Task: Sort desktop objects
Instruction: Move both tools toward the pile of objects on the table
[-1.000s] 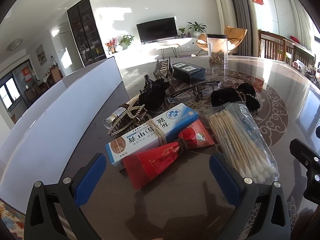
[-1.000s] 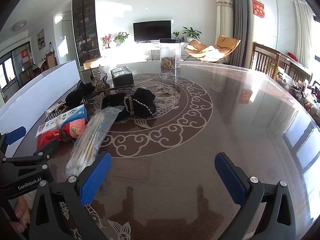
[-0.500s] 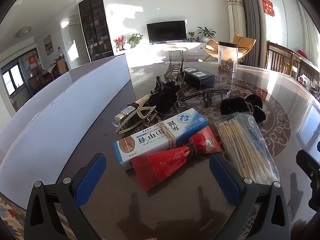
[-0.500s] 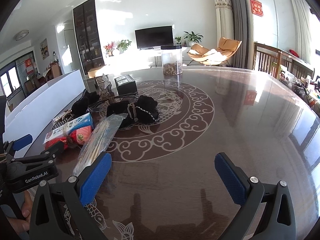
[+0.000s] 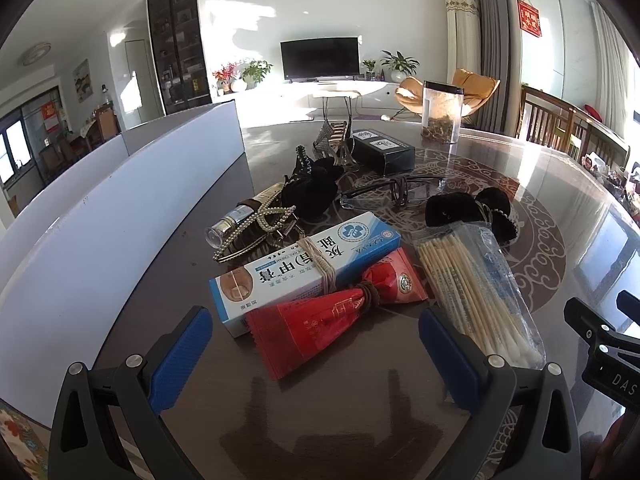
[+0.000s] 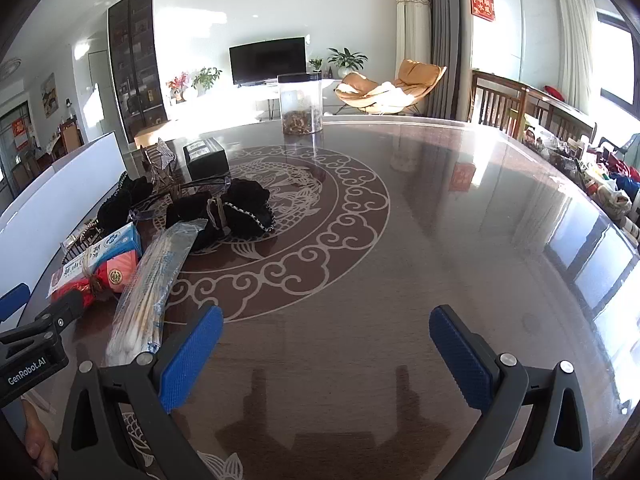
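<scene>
My left gripper (image 5: 316, 354) is open and empty, just short of a red packet (image 5: 320, 320) tied with a band. Behind it lies a blue and white medicine box (image 5: 304, 268). A bag of cotton swabs (image 5: 476, 284) lies to the right, also in the right wrist view (image 6: 154, 276). Further back are a pearl hair clip (image 5: 256, 226), a small bottle (image 5: 230, 224), black hair ties (image 5: 312, 192), glasses (image 5: 396, 194), a black bow (image 5: 468, 210) and a black box (image 5: 384, 150). My right gripper (image 6: 326, 350) is open and empty over bare table.
A white bin wall (image 5: 120, 208) runs along the table's left side. A clear jar (image 6: 300, 104) stands at the far edge. The dark patterned table (image 6: 440, 220) stretches to the right. The left gripper's body (image 6: 36, 344) shows at the right view's left edge.
Both grippers have tilted and risen slightly, so the objects sit a little lower in view. Nothing was grasped or moved.
</scene>
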Demonstrator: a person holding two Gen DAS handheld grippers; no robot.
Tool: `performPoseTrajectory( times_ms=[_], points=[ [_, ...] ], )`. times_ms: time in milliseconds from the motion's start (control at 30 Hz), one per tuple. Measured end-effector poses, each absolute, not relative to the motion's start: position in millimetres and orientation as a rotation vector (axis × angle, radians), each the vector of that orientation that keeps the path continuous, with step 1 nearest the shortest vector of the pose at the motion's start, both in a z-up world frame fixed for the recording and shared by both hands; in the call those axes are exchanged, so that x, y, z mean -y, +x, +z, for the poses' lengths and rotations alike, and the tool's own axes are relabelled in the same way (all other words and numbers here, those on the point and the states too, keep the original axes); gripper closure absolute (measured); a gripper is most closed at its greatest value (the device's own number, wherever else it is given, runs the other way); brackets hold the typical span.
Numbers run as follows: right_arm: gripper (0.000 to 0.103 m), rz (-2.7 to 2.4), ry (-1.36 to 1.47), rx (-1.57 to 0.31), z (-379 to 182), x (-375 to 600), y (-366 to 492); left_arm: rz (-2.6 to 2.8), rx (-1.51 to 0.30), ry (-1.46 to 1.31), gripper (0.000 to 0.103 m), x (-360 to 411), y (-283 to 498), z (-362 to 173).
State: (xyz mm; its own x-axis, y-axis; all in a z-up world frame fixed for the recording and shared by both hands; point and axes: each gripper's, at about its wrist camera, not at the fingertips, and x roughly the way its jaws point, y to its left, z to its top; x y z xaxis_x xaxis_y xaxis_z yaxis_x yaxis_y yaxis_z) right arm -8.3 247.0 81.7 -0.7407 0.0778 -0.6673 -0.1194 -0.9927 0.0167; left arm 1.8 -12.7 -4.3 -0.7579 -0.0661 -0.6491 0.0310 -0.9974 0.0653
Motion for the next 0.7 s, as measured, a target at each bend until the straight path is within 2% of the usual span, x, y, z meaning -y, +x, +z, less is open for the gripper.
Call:
performPoseTrajectory(
  times_ms=[267, 333, 700],
  points=[
    [0.0, 2.798, -1.163, -0.027, 73, -240, -16, -2.932, -0.174, 1.142, 0.0, 36, -2, -7],
    [0.0, 2.782, -1.175, -0.031, 72, -242, -17, -2.924, -0.187, 1.146, 0.0, 36, -3, -9],
    [0.0, 2.803, -1.174, -0.049, 73, -243, -15, -2.906, 0.229, 1.209, 0.0, -10, -7, -16]
  ],
)
